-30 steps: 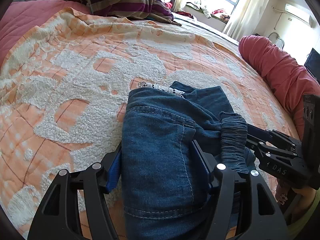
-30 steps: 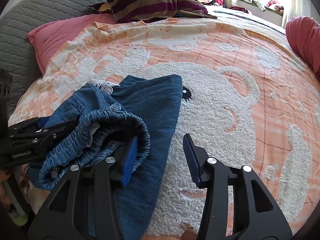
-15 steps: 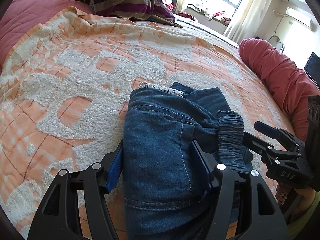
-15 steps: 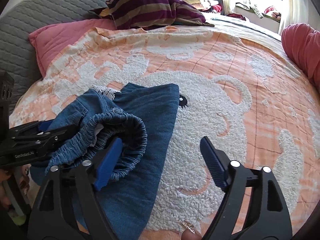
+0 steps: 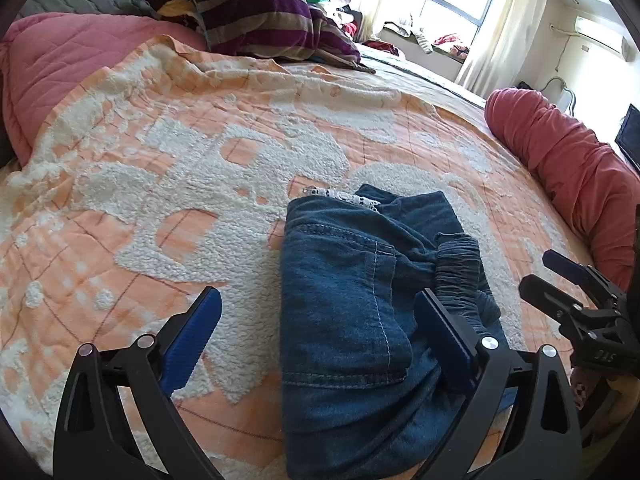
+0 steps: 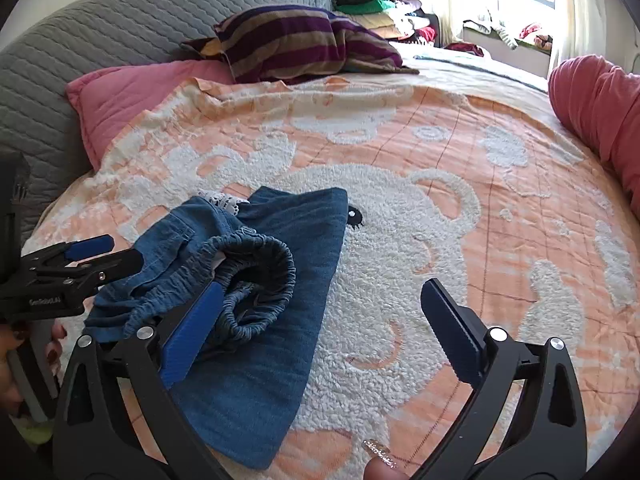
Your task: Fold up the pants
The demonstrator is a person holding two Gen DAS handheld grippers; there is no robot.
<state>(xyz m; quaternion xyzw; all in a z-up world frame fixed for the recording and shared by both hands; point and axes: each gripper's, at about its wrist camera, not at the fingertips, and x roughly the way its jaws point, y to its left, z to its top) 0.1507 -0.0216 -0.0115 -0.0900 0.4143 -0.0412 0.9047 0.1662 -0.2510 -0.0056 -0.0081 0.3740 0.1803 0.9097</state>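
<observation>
Folded blue denim pants lie on the orange and white blanket, with the elastic waistband bunched on top and a white lace trim at the far edge. My left gripper is open, its right finger resting on the pants and its left finger over the blanket. My right gripper is open too, its left finger at the waistband and its right finger over bare blanket. Each gripper shows in the other's view: the right one, the left one.
A striped pillow and a pink pillow lie at the head of the bed by the grey headboard. A red bolster lies along the right side. Clothes are piled by the window.
Both grippers have opened wide and let go of the pants, and both have drawn back a little. The pants lie still on the blanket.
</observation>
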